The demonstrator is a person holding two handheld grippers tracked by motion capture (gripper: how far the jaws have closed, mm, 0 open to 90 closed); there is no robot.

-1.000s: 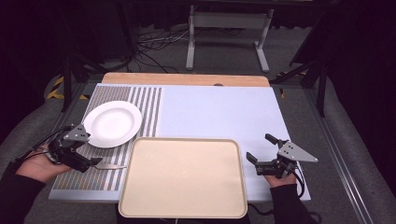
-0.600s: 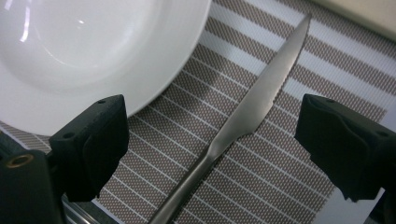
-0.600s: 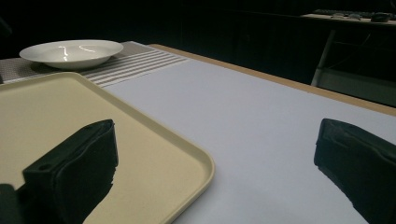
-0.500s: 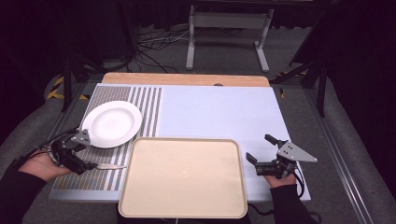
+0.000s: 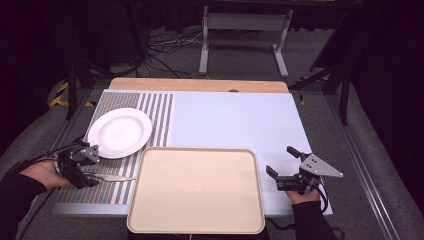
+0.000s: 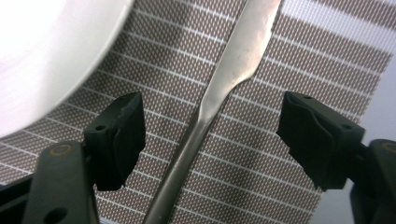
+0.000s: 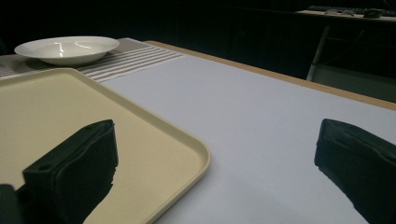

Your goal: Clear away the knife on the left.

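A metal butter knife (image 5: 111, 177) lies flat on the striped placemat (image 5: 117, 192) near the table's (image 5: 235, 120) front left corner, its long axis running roughly parallel to the table's front edge: the handle end sits at the left, by the left gripper (image 5: 82, 166), and the blade points right toward the left rim of the beige tray (image 5: 196, 228), stopping just short of it. In the left gripper view the knife (image 6: 219, 88) runs up between the two black jaws, handle at the bottom and the wider blade at the top; the jaws stand spread wide on either side of the handle and neither touches it, so the left gripper (image 6: 210, 140) is released around it, low over the mat. The white plate (image 5: 120, 132) rests on the placemat just behind the knife, toward the table's left edge, its rim (image 6: 51, 60) showing beside the left jaw. The tray lies along the front edge at the middle of the table and overhangs it slightly. The right gripper (image 5: 285, 172) is held near the front right corner, just right of the tray, its jaws spread apart and empty; in its own view the right gripper (image 7: 215, 172) looks over the tray's corner (image 7: 154, 140) and the pale blue table cover (image 7: 261, 121) toward the plate (image 7: 67, 49).
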